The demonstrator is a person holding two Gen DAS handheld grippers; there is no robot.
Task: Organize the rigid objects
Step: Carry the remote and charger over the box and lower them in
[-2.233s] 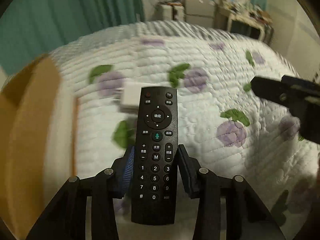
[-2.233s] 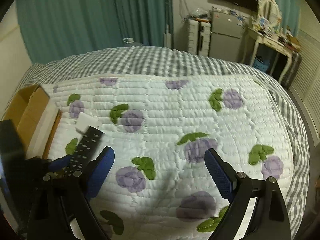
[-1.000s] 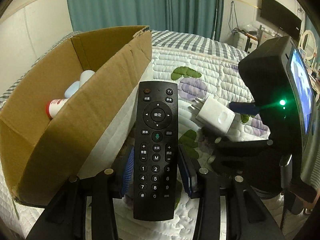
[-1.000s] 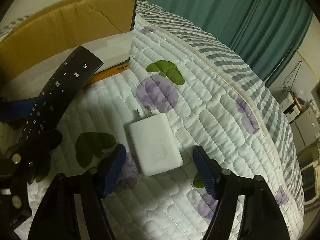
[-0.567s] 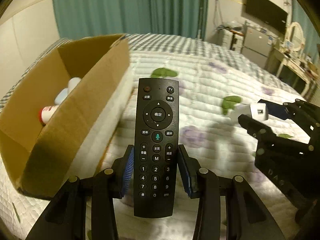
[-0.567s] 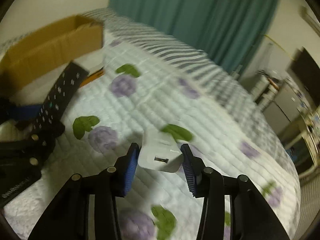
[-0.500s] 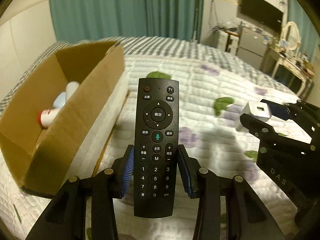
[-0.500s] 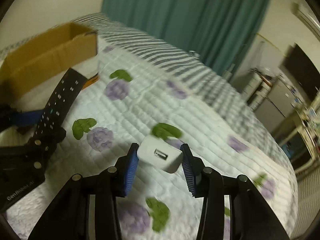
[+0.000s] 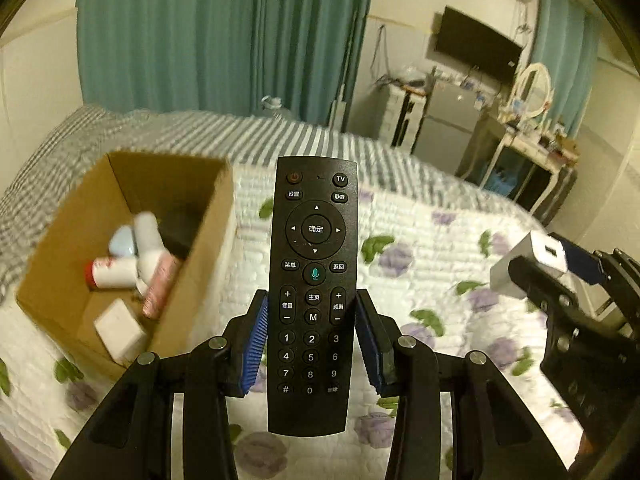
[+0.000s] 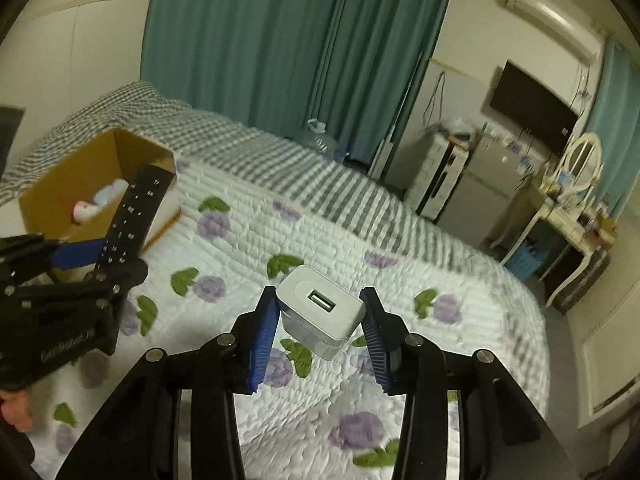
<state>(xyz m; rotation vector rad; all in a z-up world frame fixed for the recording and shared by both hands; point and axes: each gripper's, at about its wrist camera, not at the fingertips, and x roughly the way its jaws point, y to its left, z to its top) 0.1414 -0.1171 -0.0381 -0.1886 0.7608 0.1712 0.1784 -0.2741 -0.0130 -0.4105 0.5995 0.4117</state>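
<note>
Remote (image 9: 313, 288) clamped in left hand-held gripper (image 9: 312, 340), charger (image 10: 320, 310) in right (image 10: 320, 334), blurred, seemingly cardboard box (image 9: 60, 264) beside.

Remote (image 9: 314, 280): matt black plastic, smooth, rubbery-looking buttons. Charger (image 10: 320, 312): smooth white plastic, slight sheen. Left claw (image 9: 312, 336) and right claw (image 10: 320, 332): black matt plastic, ribbed blue pads, metal screws. Box (image 9: 200, 248): plain brown cardboard. Bed quilt (image 10: 400, 280): soft padded cloth, stitched ridges.

The right gripper (image 10: 319, 334) clamps a white charger (image 10: 322, 310) between its pads, USB port facing up; left of the fingers, the left gripper (image 10: 86, 266) grips a remote (image 10: 134, 216).
</note>
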